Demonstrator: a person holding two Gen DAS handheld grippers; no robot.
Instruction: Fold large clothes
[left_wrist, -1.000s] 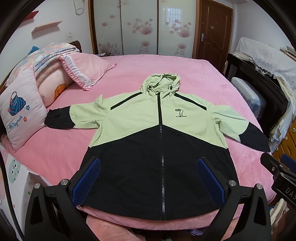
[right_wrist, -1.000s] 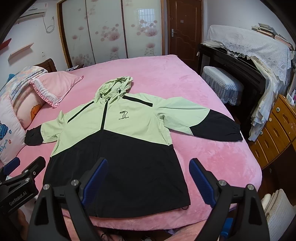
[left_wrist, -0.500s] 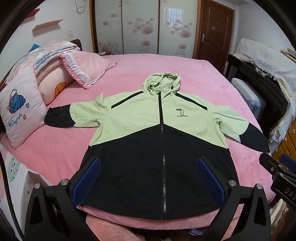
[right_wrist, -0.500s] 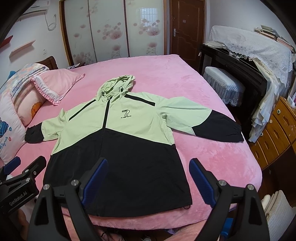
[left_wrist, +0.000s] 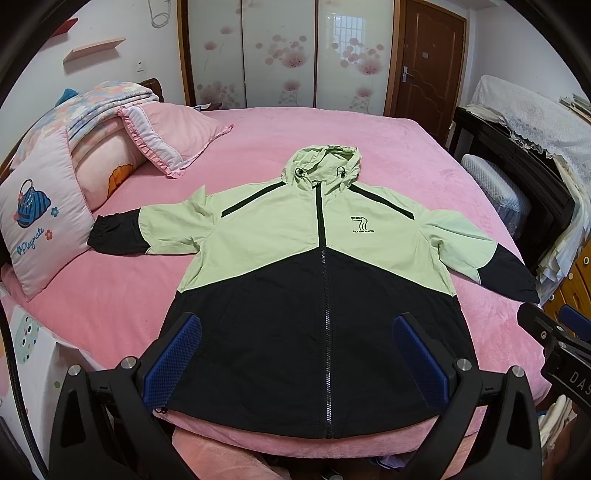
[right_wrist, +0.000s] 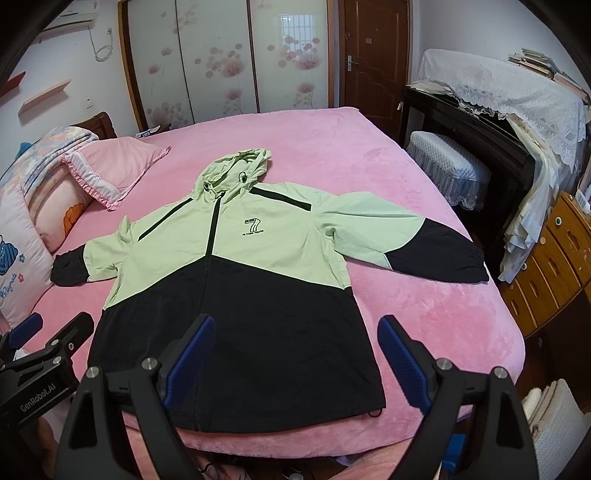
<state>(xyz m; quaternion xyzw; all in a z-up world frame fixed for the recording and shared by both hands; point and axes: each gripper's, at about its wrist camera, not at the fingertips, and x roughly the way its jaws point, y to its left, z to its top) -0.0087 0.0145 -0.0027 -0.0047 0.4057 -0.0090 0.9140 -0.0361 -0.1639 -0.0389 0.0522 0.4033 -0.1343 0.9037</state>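
At frame centre, a green-and-black jacket lies flat, front up, on a pink bed.
Left gripper and right gripper hover above the hem, jaws spread wide, holding nothing; pillows lie upper left.

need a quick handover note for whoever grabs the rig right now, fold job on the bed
Left gripper: open, empty, poised over the hem.
Right gripper: open, empty, over the hem's right side.
Jacket: green and black, flat on the pink bed, front up, zipped, hood away from you, both sleeves spread out.
Done: jacket laid out.
Left: every fold; probably sleeves in first.
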